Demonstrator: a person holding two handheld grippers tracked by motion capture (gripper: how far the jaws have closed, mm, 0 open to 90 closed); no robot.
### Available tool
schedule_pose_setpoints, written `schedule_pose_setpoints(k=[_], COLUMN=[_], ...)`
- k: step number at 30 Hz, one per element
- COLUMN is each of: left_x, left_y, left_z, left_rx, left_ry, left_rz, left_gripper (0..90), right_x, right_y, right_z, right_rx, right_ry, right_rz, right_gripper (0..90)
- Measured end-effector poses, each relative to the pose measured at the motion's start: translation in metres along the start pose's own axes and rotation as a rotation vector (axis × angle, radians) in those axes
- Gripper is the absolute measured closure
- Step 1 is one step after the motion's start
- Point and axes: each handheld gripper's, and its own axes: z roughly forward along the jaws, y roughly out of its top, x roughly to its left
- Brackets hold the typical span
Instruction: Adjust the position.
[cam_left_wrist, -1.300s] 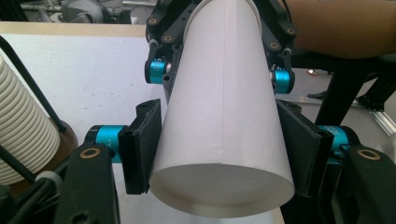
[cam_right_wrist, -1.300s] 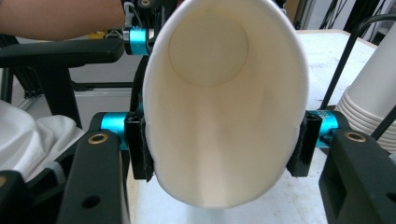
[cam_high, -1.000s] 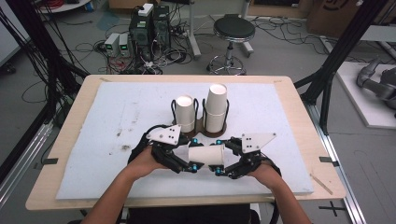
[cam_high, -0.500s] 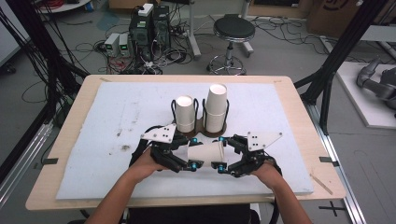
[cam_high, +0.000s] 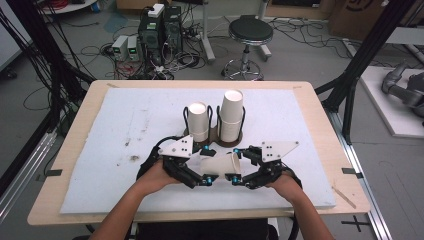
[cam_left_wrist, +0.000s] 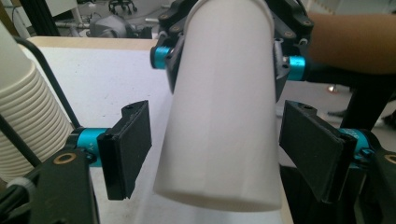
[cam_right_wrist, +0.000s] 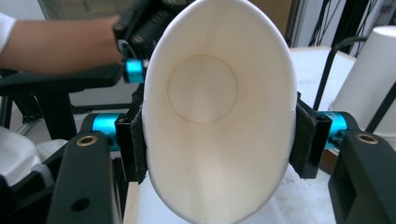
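The paper cup (cam_high: 220, 164) lies level just above the worktop (cam_high: 100, 150), between the two grippers near the person's edge. The right hand-held gripper (cam_right_wrist: 215, 140) pinches its rim end, squeezing the mouth oval, and so carries the cup alone. The left hand-held gripper (cam_left_wrist: 219, 154) has just been opening; its jaws stand spread either side of the base end without touching, which suggests a handover. Beyond stand two wire holders: one with a short cup stack (cam_high: 198, 120), one with a taller stack (cam_high: 231, 114).
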Motion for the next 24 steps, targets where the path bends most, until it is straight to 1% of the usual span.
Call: schedule_pose_setpoints(k=[2, 4, 5, 6, 7, 8, 9, 12, 14, 15, 17, 18, 19, 20, 21, 23, 24], left_x=[-0.001, -0.001, -0.001, 0.000, 0.000, 0.000, 0.000, 0.001, 0.002, 0.002, 0.002, 0.002, 0.003, 0.003, 0.003, 0.004, 0.004], left_y=[0.003, 0.002, 0.001, 0.001, 0.000, -0.001, -0.002, -0.002, -0.003, -0.003, -0.003, -0.004, -0.006, -0.006, -0.007, -0.009, -0.010], left_z=[0.002, 0.006, 0.007, 0.008, 0.009, 0.010, 0.011, 0.012, 0.012, 0.011, 0.011, 0.010, 0.009, 0.009, 0.009, 0.008, 0.007], left_rx=[0.034, 0.054, 0.061, 0.066, 0.067, 0.071, 0.071, 0.070, 0.068, 0.061, 0.041, 0.026, -0.014, -0.014, -0.032, -0.059, -0.082], left_ry=[-0.009, -0.013, -0.015, -0.017, -0.026, -0.033, -0.036, -0.046, -0.054, -0.056, -0.057, -0.059, -0.057, -0.057, -0.060, -0.062, -0.063], left_rz=[0.023, 0.024, 0.025, 0.024, 0.023, 0.026, 0.027, 0.022, 0.023, 0.019, 0.009, 0.002, -0.025, -0.025, -0.033, -0.045, -0.057], left_gripper=[25.7, 25.7, 27.7, 27.7, 33.0, 33.0, 35.8, 36.4, 37.2, 37.2, 36.9, 36.9, 36.7, 36.7, 36.7, 36.8, 36.8], right_x=[0.000, 0.001, 0.001, 0.001, 0.002, 0.002, 0.001, 0.001, 0.001, 0.001, 0.000, 0.000, 0.000, 0.000, 0.000, 0.000, 0.000], right_y=[0.000, 0.000, 0.000, 0.000, 0.001, 0.001, 0.000, 0.000, 0.000, 0.000, 0.000, 0.000, 0.001, 0.001, 0.001, 0.001, 0.001], right_z=[0.002, 0.003, 0.004, 0.004, 0.004, 0.004, 0.004, 0.003, 0.003, 0.003, 0.002, 0.002, 0.002, 0.002, 0.001, 0.001, 0.001], right_rx=[0.014, 0.015, 0.018, 0.018, 0.023, 0.023, 0.026, 0.026, 0.019, 0.019, -0.005, -0.005, -0.027, -0.027, -0.046, -0.054, -0.059], right_ry=[0.006, 0.010, 0.016, 0.016, 0.020, 0.020, 0.017, 0.018, 0.021, 0.021, 0.018, 0.018, 0.007, 0.007, -0.007, -0.010, -0.012], right_rz=[0.001, 0.004, 0.001, 0.001, -0.002, -0.002, 0.002, -0.001, 0.007, 0.007, 0.025, 0.025, 0.035, 0.035, 0.042, 0.049, 0.056], right_gripper=[35.7, 35.7, 35.9, 35.9, 36.6, 36.6, 37.0, 37.3, 37.0, 37.0, 32.6, 32.6, 30.0, 30.0, 26.5, 25.8, 25.4])
